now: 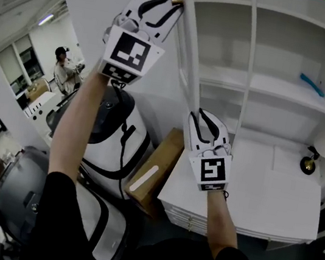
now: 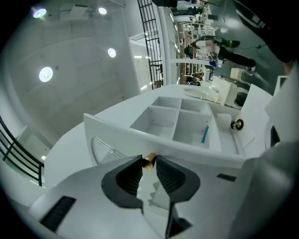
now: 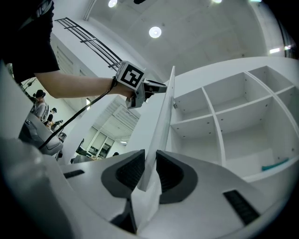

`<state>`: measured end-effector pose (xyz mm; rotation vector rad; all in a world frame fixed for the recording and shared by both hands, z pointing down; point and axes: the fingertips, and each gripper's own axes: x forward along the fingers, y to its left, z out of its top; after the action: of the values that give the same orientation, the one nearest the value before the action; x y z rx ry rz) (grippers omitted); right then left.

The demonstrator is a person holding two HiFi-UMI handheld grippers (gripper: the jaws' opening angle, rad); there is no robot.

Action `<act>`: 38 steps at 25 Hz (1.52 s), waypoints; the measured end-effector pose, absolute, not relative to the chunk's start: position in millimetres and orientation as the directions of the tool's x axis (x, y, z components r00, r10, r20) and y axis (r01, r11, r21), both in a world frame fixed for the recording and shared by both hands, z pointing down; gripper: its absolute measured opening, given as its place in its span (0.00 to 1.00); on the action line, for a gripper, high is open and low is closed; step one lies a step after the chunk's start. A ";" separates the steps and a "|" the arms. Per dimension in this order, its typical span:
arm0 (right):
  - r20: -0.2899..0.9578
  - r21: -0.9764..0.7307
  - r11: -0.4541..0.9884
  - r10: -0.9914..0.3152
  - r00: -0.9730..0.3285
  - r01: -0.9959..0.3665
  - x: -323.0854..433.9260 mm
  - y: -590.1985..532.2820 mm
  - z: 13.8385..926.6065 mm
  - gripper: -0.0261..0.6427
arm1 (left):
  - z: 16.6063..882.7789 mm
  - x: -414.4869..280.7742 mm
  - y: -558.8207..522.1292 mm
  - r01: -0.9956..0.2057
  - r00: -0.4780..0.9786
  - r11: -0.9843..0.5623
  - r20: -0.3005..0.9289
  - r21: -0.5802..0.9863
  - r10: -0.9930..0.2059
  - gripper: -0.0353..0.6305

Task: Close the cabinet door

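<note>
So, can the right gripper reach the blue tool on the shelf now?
Probably not yet: the right gripper is clamped on the door edge, though the blue tool lies on an open shelf.

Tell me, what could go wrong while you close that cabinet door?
The left gripper pinches the small brass knob only with its jaw tips, so the knob might slip out. The right gripper clamps the edge of the door; left there, its jaws could get squeezed against the cabinet frame as the door swings shut.

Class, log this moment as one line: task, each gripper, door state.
task: close door | left gripper: shut on knob | right gripper: shut on door edge | door: open
</note>
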<state>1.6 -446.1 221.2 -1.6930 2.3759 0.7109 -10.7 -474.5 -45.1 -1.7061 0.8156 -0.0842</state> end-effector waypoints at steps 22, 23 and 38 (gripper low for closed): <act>-0.345 0.142 0.187 -0.911 -0.226 -0.972 141.4 -505.3 220.4 0.17 | -48.0 120.9 -517.8 -0.411 0.737 -0.097 -0.268 -0.907 -0.621 0.18; -0.347 0.138 0.185 -0.911 -0.222 -0.973 145.3 -508.0 220.6 0.17 | -47.6 124.6 -519.9 -0.405 0.736 -0.099 -0.260 -0.909 -0.625 0.18; -0.333 0.178 0.085 -0.932 -0.141 -0.980 179.4 -543.1 222.9 0.16 | -45.1 160.9 -552.5 -0.397 0.727 -0.085 -0.256 -0.914 -0.637 0.18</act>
<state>179.4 -543.1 222.9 -1.9654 2.2114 0.5452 160.9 -552.5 -45.1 -1.7071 0.8294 -0.2438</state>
